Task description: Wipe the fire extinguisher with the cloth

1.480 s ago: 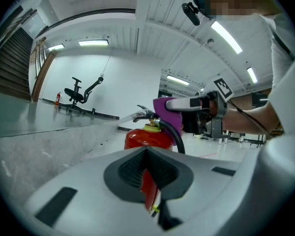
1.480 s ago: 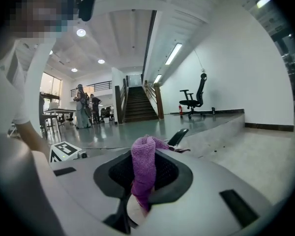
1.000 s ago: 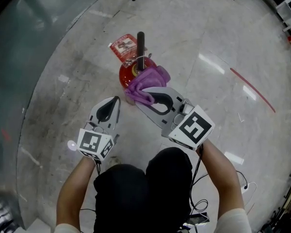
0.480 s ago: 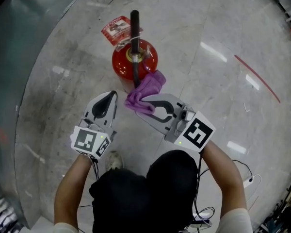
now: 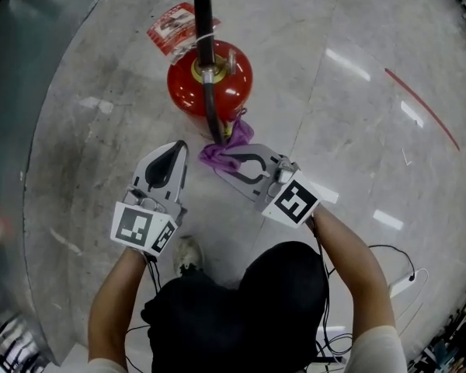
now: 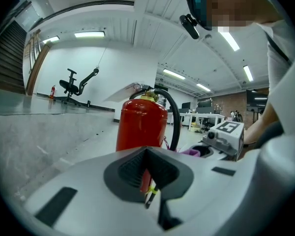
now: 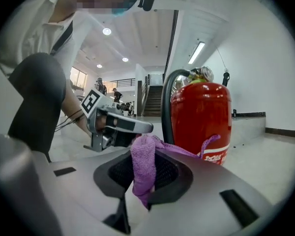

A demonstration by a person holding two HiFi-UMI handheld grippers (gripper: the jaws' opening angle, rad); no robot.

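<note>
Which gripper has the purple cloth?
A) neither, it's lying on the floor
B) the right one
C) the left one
B: the cloth is pinched between the jaws of the right gripper, while the left gripper is shut on nothing.

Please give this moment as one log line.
left gripper: shut, empty | right gripper: shut on purple cloth | fire extinguisher: upright

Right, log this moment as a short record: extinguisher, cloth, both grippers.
fire extinguisher: red, upright on the floor, black hose down its near side
cloth: purple, pinched in the right gripper, at the extinguisher's base beside the hose
right gripper: shut on the cloth
left gripper: shut, empty, apart from the extinguisher
</note>
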